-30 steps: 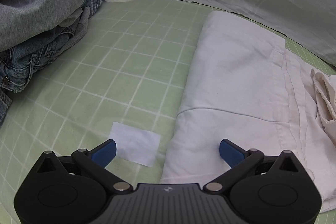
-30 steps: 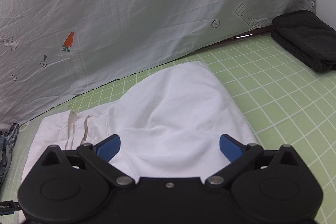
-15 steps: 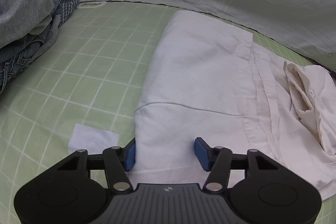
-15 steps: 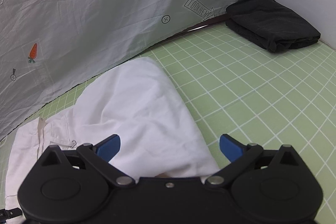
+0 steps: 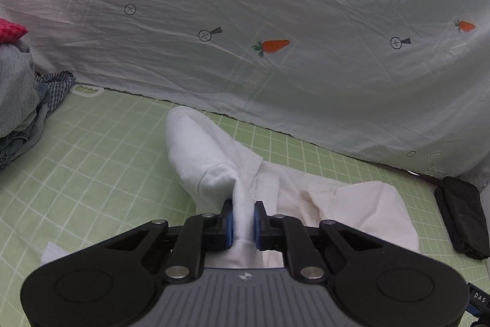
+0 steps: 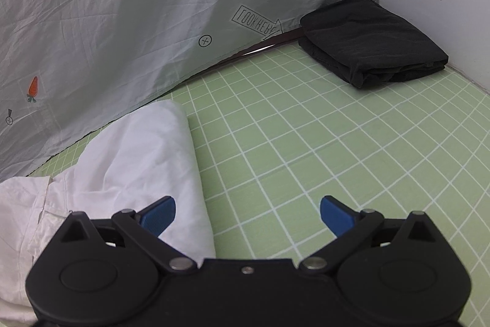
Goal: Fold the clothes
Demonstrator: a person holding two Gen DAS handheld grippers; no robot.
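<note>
Pinching a raised fold of the white garment (image 5: 214, 161), the left gripper (image 5: 244, 218) has just closed its jaws, and its blue pads are clamped on the cloth. The garment's near edge is lifted off the green grid mat (image 5: 92, 161) on the bench, while its far end lies flat on the mat. The right gripper (image 6: 247, 212) hangs with its jaws wide apart and nothing between them, its left pad over the garment's right edge. At far left sits a pile of unfolded clothes (image 5: 18, 100). At far right rests a folded black garment (image 6: 370, 42). Behind hangs a carrot-print sheet (image 5: 275, 20).
</note>
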